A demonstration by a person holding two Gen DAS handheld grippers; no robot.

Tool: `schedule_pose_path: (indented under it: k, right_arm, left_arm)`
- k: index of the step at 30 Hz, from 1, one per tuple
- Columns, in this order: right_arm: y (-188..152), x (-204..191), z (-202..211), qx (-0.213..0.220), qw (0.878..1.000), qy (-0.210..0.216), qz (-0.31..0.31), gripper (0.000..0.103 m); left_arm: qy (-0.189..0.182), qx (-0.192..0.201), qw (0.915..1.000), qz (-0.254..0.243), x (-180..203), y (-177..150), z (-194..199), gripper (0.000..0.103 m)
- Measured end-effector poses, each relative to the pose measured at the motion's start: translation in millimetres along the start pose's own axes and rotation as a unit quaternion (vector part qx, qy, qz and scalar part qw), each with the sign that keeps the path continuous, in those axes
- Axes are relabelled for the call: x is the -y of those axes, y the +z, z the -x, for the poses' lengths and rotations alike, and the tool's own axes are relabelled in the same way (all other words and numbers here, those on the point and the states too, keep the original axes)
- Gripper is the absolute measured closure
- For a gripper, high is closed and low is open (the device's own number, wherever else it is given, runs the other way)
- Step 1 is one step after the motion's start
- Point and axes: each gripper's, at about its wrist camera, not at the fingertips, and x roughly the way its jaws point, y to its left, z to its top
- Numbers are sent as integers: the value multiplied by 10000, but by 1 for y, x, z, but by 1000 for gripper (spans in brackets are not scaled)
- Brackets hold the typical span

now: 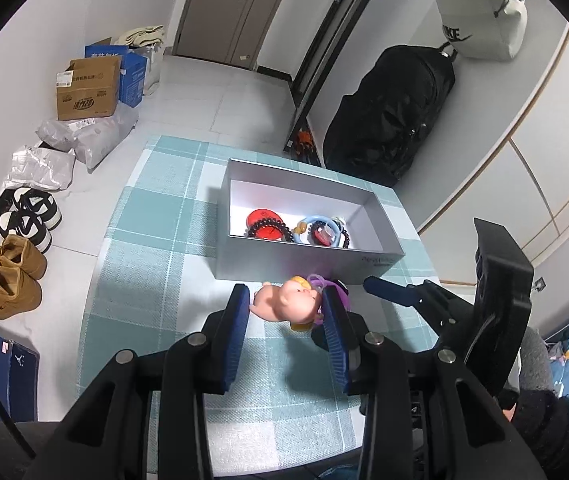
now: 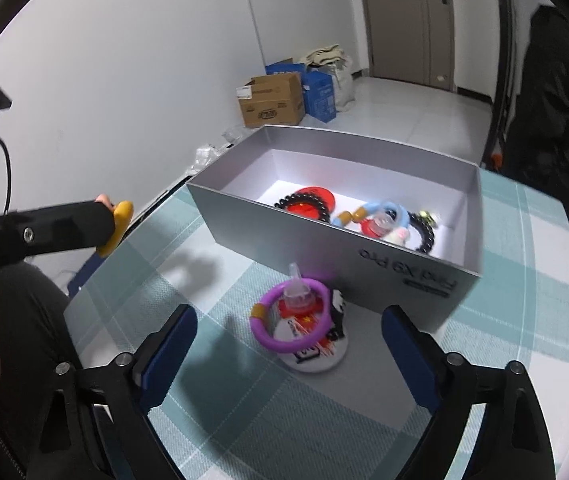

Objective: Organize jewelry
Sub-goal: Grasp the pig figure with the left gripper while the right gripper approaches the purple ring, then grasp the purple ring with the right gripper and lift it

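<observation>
1. The left gripper (image 1: pixel 286 306) is held low over the checked tablecloth (image 1: pixel 156 264), its blue fingers (image 1: pixel 238 312) on either side of a pink pig figurine (image 1: pixel 284 300). The right finger touches the pig's head; on the left a gap shows beside the body, so I cannot tell whether the pig is clamped.
2. In the right wrist view the same gripper reaches in from the left, above the table edge, with a yellow piece (image 2: pixel 118 226) showing at its tip.
3. The right gripper (image 2: pixel 289 338) hangs above the table with its fingers spread wide and nothing between them.
4. Just ahead of it a purple ring (image 2: pixel 290 316) lies on a white round badge (image 2: pixel 316 350), close to the near wall of the grey box (image 2: pixel 324 248).
5. Inside the box lie a dark bead bracelet (image 2: pixel 304 208) on a red disc (image 2: pixel 314 196), a light blue ring (image 2: pixel 388 212) and another dark bracelet (image 2: pixel 426 232).
6. Shoes (image 1: pixel 12 280) sit on the floor to the left.
</observation>
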Motion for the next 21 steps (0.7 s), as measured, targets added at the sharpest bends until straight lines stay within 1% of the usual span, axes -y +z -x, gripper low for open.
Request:
schedule_pose_path:
  k: [6, 8, 9, 13, 15, 17, 21]
  right_arm:
    - [3, -8, -10, -77, 9994, -197, 270, 32]
    - [3, -9, -12, -89, 9993, -216, 304, 41]
    - [3, -10, -12, -99, 9991, -260, 330, 42]
    - [2, -6, -8, -79, 9990, -314, 311, 53]
    - [2, -3, -6, -62, 9993, -276, 246, 55]
    - [4, -3, -7, -49, 9991, -332, 259, 61]
    - [3, -5, -8, -44, 9989, -365, 307, 60]
  left_arm:
    - [15, -41, 10000, 89, -8, 1, -2, 72]
    - [17, -56, 9999, 119, -10, 1, -3, 72]
    - [17, -59, 9999, 129, -10, 2, -3, 72]
    - [-1, -76, 9998, 165, -10, 2, -3, 72]
    - [1, -85, 9998, 163, -10, 2, -3, 72]
    - [6, -90, 9998, 149, -9, 1, -3, 72]
    - [17, -92, 9998, 159, -9, 1, -3, 72]
